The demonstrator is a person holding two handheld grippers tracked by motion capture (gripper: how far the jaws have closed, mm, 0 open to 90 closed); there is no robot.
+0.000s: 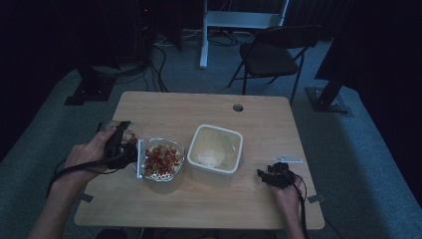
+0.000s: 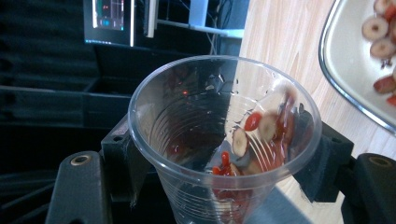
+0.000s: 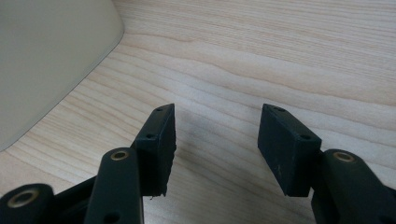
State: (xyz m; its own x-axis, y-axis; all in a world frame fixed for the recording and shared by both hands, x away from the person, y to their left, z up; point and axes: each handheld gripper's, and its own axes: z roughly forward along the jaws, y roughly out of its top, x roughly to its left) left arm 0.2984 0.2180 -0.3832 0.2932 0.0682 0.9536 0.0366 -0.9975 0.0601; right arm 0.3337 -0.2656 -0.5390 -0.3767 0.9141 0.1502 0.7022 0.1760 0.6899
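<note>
On the table [image 1: 209,199], the cup [image 1: 125,133] sits left of the bowl [image 1: 163,159]; the tub [image 1: 216,148] sits right.

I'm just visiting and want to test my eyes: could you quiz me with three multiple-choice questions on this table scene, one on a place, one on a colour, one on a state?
1. Where is the metal bowl of sliced fruit?
A. left of the white tub
B. inside the tub
C. on the chair

2. What colour are most fruit pieces in the clear cup?
A. blue
B. red
C. green

3. How is the right hand-held gripper?
A. shut on a spoon
B. holding the cup
C. open, empty

Answers: 1 A, the bowl sits beside the tub on the table; 2 B, red slices line the cup; 3 C, bare wood shows between its jaws.
</note>
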